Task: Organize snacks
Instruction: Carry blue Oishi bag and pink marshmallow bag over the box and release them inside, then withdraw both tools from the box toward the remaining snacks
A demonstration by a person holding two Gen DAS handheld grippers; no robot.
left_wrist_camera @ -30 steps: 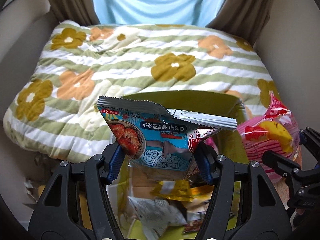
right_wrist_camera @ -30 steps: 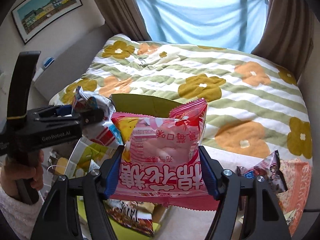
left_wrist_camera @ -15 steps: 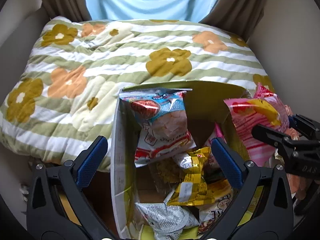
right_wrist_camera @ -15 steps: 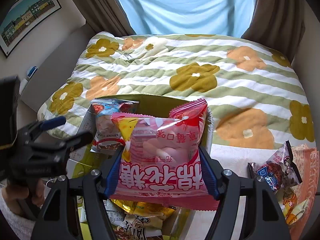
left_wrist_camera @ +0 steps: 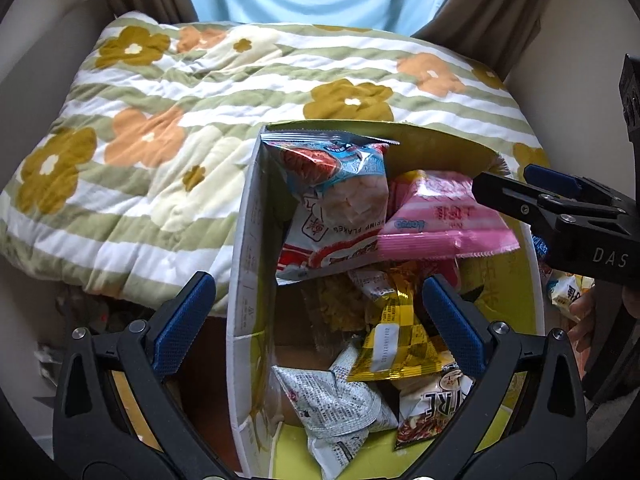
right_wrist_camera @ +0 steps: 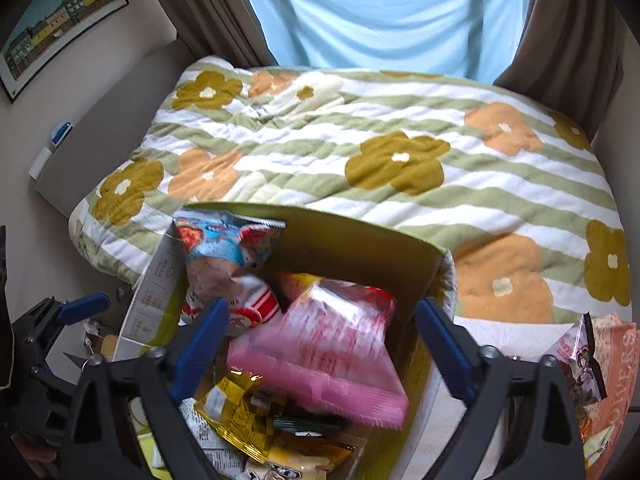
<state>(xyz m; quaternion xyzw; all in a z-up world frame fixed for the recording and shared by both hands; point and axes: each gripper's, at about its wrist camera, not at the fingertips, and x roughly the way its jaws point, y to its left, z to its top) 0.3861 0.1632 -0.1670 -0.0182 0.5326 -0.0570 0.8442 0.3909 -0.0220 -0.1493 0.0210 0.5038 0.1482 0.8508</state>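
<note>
The right gripper (right_wrist_camera: 320, 344), clamped on the pink packet (right_wrist_camera: 320, 356) a second ago, is opening; the packet lies blurred between its pads in the box (right_wrist_camera: 340, 236). The left gripper (left_wrist_camera: 316, 320) gapes wide and empty, its shrimp flakes bag (left_wrist_camera: 340, 200) now beyond its jaws, inside the box.

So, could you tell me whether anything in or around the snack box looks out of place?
Yes: the shrimp flakes bag stands on end against the box wall, poking above the rim, and the pink packet lies tilted on the pile. A few packets are on the bed outside.
</note>
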